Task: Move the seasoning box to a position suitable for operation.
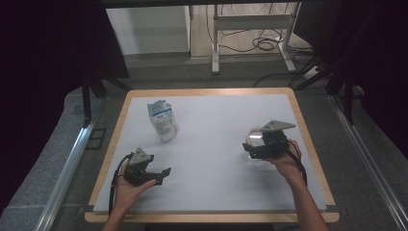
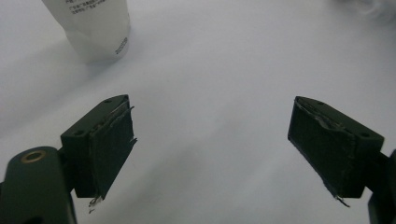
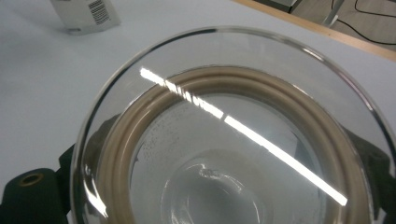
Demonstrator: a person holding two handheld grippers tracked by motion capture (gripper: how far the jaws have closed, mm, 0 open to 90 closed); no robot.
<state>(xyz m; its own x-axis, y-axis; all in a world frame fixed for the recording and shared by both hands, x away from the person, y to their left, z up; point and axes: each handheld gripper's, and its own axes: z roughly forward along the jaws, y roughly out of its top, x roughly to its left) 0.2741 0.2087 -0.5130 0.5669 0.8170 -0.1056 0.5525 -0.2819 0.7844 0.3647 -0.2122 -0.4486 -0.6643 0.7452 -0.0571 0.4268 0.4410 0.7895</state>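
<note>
On the white bench [image 1: 211, 192], the left claw [image 1: 161, 175] rests near the left front edge, its jaws spread wide apart with nothing between them. A white plastic pouch [image 1: 162, 120] with a blue printed label stands toward the far left; a barcode and small print show on it, too small to read. At the right, the right claw [image 1: 255, 147] is clamped on a clear glass lid [image 3: 233, 140] with a beige sealing ring [image 3: 224, 79], held just above the bench surface.
</note>
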